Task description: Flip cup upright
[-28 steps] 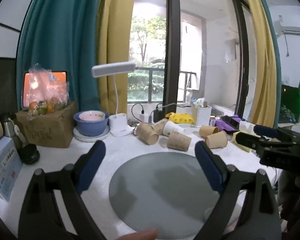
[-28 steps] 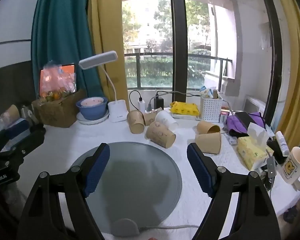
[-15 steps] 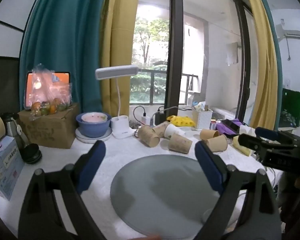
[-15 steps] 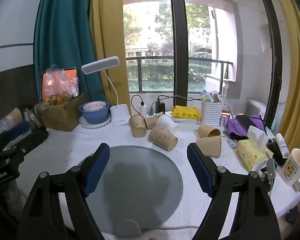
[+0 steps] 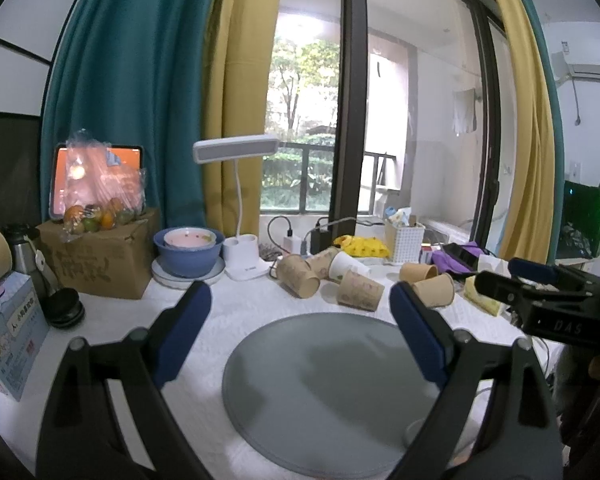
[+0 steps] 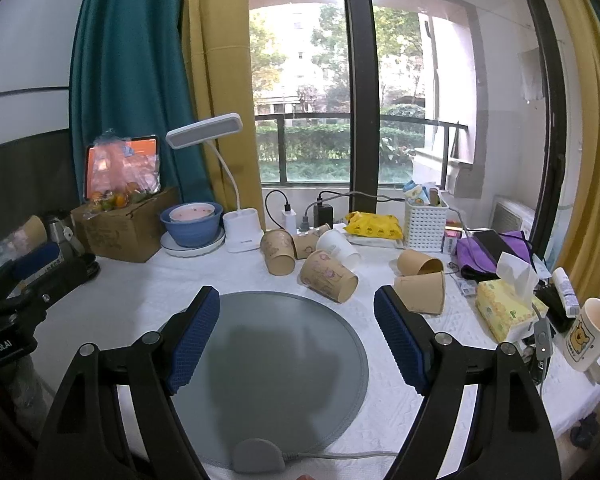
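Nothing is done yet: your left gripper [image 5: 300, 312] and right gripper [image 6: 297, 316] are both spread and empty, and the paper cups [image 6: 327, 277] lie sideways.

left gripper [image 5: 300, 312]: black arms, blue bumpy pads, round silver screws | right gripper [image 6: 296, 320]: same look, white "DAS" letters, green light
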The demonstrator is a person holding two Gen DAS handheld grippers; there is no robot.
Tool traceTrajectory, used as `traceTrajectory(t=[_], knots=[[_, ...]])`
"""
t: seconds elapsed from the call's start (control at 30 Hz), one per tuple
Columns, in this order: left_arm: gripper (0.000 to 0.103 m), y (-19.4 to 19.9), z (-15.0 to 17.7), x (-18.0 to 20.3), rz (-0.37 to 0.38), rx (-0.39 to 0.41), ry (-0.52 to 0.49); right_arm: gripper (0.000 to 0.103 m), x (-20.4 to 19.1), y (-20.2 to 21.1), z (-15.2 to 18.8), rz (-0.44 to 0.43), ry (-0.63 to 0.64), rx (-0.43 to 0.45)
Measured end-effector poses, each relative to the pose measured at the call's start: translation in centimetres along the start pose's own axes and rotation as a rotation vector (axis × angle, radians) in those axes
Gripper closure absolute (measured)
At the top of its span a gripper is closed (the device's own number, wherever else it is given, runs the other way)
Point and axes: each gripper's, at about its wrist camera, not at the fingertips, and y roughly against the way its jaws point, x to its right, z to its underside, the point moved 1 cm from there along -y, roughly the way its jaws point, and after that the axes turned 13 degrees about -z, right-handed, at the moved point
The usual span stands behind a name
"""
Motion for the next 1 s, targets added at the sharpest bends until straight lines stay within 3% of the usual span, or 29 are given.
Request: traceTrajectory(t=[1.0], knots=[[0.011, 0.3, -0.04, -0.09, 0.002, 0.005, 0.004, 0.021, -0.61, -0.33, -0.22, -0.005, 0.005, 0.002]])
